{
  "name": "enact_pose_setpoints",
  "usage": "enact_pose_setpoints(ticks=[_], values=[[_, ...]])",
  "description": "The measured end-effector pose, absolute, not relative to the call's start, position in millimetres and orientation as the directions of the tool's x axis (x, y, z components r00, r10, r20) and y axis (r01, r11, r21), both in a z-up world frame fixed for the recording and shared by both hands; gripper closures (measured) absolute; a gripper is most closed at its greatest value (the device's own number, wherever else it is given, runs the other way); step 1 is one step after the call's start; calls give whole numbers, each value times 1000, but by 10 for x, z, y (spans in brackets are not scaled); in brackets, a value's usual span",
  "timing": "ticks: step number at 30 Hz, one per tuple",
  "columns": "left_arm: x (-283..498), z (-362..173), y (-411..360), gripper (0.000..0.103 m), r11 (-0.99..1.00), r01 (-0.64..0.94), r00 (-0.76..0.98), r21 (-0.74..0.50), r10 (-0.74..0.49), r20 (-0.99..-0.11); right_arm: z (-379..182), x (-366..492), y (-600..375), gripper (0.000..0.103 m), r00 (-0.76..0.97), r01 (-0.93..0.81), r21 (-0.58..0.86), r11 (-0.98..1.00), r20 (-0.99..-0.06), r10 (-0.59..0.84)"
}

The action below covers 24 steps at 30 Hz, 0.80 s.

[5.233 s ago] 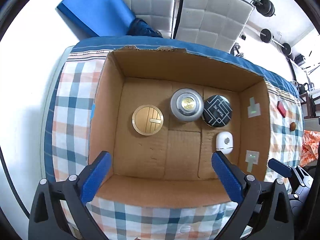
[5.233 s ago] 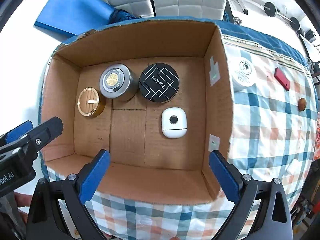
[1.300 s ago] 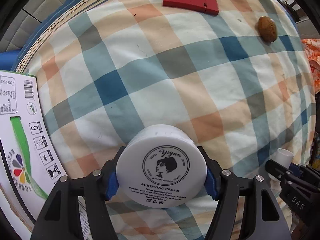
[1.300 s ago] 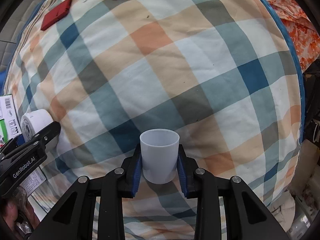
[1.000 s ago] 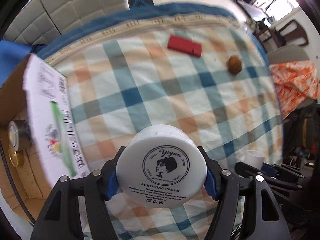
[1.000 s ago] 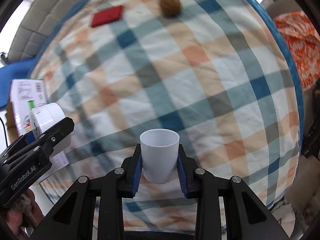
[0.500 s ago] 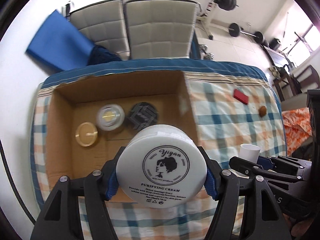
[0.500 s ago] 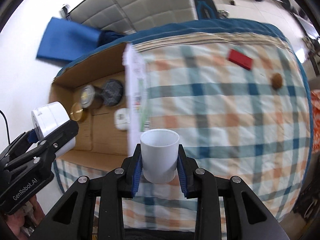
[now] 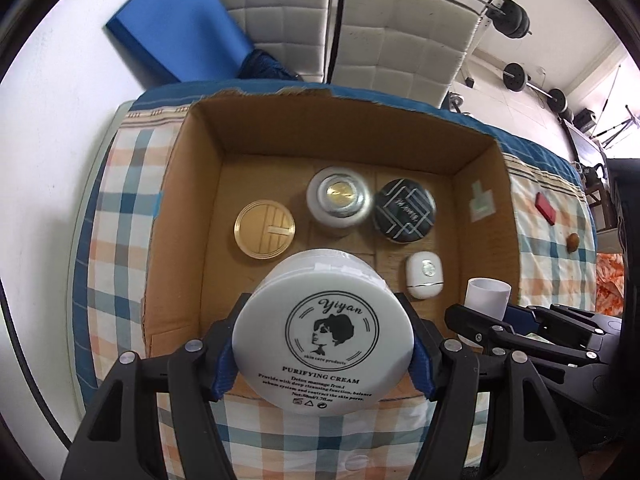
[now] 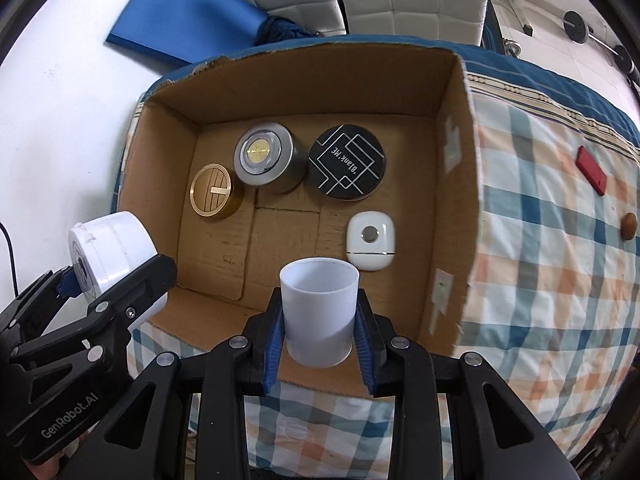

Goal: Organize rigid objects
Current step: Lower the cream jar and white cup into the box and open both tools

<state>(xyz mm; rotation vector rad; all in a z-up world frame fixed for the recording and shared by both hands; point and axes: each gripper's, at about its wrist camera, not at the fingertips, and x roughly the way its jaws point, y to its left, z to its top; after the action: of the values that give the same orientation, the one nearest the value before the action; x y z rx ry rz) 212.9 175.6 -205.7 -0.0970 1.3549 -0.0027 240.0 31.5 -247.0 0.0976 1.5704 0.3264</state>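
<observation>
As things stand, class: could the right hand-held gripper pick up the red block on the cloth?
Probably not yet: the right hand-held gripper is shut on the cup, so its jaws are full. The red block lies unobstructed on the cloth.

Item count: one cardboard box. Round lidded containers: four, namely gold, silver, black, white cream jar. One white cup. One white rounded case. One red block.

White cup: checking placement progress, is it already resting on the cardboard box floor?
No, the white cup is clamped in the right gripper, held above the cardboard box.
</observation>
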Motion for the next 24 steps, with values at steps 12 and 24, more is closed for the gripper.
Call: enact_pose_setpoints(ticks=[12,24], values=[[2366,-2910,1989,38,989,-94,35,-118,-115,-993,-3368,2563,609,69,-133,-127,237,963,-966,220],[2476,-3403,2020,38,984,-100,-105,-150,-161,-981,-3778,2641,677,69,-204,-149,223,963,-960,191]])
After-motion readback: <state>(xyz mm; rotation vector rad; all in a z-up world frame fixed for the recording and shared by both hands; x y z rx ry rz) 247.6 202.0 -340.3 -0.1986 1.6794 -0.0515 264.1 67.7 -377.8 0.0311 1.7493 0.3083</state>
